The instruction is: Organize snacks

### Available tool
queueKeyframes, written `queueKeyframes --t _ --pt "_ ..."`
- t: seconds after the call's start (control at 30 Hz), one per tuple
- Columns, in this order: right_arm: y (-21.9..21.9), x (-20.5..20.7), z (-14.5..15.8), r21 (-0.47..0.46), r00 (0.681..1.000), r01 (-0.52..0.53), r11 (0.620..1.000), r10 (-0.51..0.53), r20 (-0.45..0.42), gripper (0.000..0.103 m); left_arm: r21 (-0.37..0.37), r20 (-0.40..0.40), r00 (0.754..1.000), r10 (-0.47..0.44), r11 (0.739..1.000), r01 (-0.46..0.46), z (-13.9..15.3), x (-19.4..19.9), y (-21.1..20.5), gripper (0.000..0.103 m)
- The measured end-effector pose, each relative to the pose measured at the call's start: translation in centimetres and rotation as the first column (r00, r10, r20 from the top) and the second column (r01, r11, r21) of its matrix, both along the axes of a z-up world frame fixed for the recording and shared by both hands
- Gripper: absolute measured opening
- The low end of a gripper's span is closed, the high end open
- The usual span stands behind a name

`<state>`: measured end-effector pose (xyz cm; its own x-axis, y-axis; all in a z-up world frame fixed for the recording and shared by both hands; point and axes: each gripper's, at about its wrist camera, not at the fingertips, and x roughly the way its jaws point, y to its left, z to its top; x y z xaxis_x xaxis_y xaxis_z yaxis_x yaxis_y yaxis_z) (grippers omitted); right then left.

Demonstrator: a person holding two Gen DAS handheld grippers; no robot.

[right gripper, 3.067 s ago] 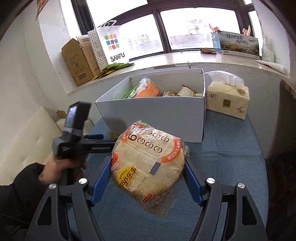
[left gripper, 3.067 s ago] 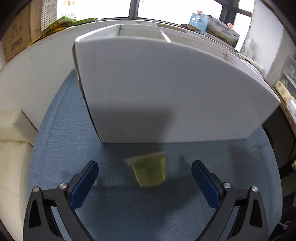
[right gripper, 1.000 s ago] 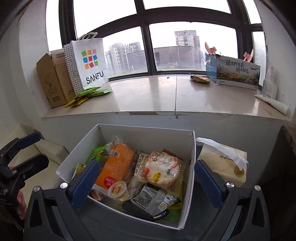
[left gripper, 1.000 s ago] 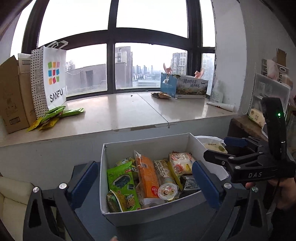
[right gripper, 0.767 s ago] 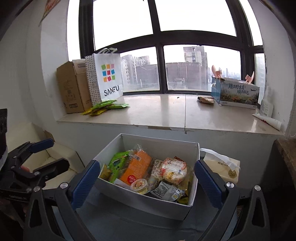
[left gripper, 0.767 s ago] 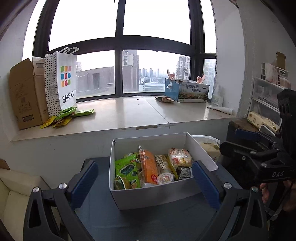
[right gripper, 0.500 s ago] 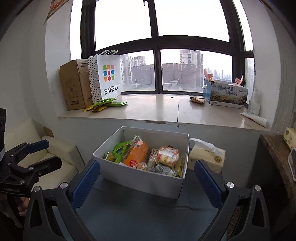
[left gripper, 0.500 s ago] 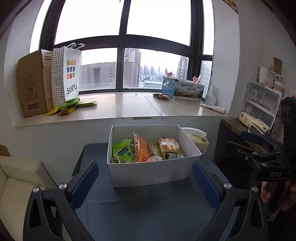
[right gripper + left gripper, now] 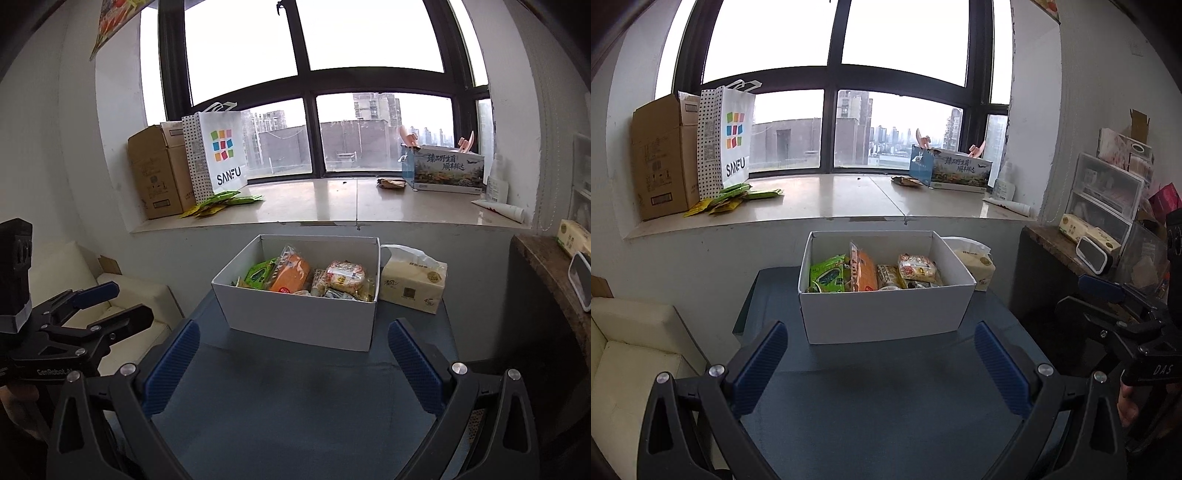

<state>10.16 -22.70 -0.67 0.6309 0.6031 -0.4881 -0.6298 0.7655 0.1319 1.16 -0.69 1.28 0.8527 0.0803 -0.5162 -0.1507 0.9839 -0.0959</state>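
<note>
A white open box (image 9: 886, 314) (image 9: 299, 321) stands on a blue cloth-covered table (image 9: 897, 398) (image 9: 288, 406) below the window sill. It holds several snack packs: a green pack (image 9: 827, 275), an orange pack (image 9: 867, 271) (image 9: 291, 275) and a round cracker pack (image 9: 918, 267) (image 9: 347, 277). My left gripper (image 9: 881, 363) is open and empty, well back from the box. My right gripper (image 9: 291, 363) is open and empty, also back from the box.
A tissue pack (image 9: 412, 286) (image 9: 973, 264) stands right of the box. The sill holds a cardboard box (image 9: 159, 173), a SANFU bag (image 9: 221, 155), green sachets (image 9: 221, 201) and a printed box (image 9: 443, 170). A cream sofa (image 9: 628, 354) is left, drawers (image 9: 1108, 192) right.
Both grippers have pulled back and away from the box, which now looks smaller and farther. Three seconds ago the right gripper held the cracker pack; it now lies in the box.
</note>
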Motion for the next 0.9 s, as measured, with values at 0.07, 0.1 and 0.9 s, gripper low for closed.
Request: queueKeyframes --t 0.07,0.1,0.9 --pt "0.15 0.00 -0.21 -0.007 1.000 0.005 1.000 -0.005 -0.003 0.103 0.003 -0.002 1.000 0.002 1.000 -0.002 0.04 -0.03 -0.07 0.103" --pt "0.24 -0.05 -0.27 -0.011 1.000 0.005 1.000 -0.005 -0.004 0.103 0.001 -0.003 1.000 0.002 1.000 -0.002 0.05 -0.03 -0.06 0.103" --pt "0.50 -0.48 -0.08 -0.021 1.000 -0.003 1.000 0.003 0.001 0.103 0.006 -0.011 1.000 -0.002 1.000 0.002 0.03 0.06 -0.22 0.103"
